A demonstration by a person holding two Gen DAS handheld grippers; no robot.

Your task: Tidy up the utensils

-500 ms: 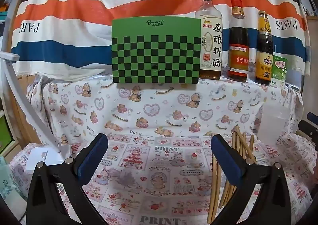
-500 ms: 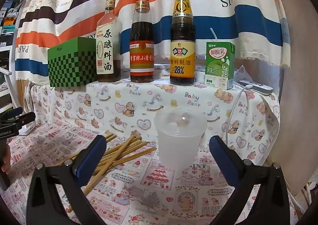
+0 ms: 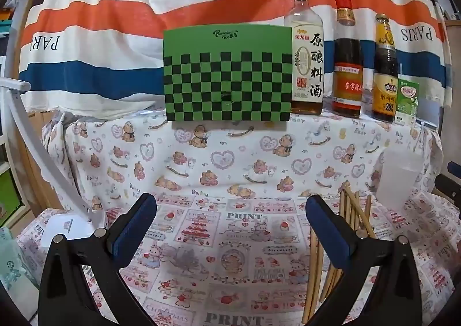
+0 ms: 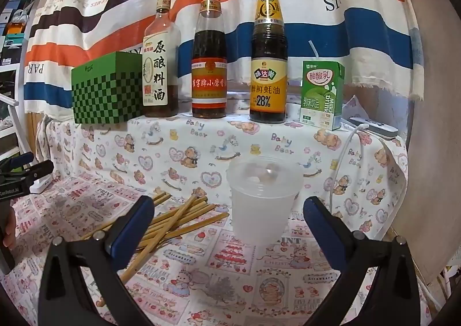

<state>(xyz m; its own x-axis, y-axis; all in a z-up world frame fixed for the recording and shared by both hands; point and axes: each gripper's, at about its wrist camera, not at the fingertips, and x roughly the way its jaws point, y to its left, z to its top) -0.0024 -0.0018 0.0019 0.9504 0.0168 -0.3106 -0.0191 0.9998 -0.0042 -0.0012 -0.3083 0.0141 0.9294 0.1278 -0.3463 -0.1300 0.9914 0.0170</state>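
Note:
Several wooden chopsticks (image 4: 178,218) lie in a loose heap on the printed tablecloth, just left of a translucent plastic cup (image 4: 263,199) that stands upright. My right gripper (image 4: 229,226) hovers open in front of the cup, its left finger over the chopstick ends, with nothing between its pads. In the left wrist view the chopsticks (image 3: 353,210) lie partly behind the right finger and the cup (image 3: 399,182) stands at the far right. My left gripper (image 3: 230,223) is open over bare cloth, left of the heap. The left gripper (image 4: 24,170) also shows at the right wrist view's left edge.
On a raised ledge behind stand a green checkered box (image 3: 227,72), three sauce bottles (image 4: 209,58) and a milk carton (image 4: 322,94). A white lamp base (image 3: 69,226) sits at the left. A white cable (image 4: 343,153) hangs down right of the cup.

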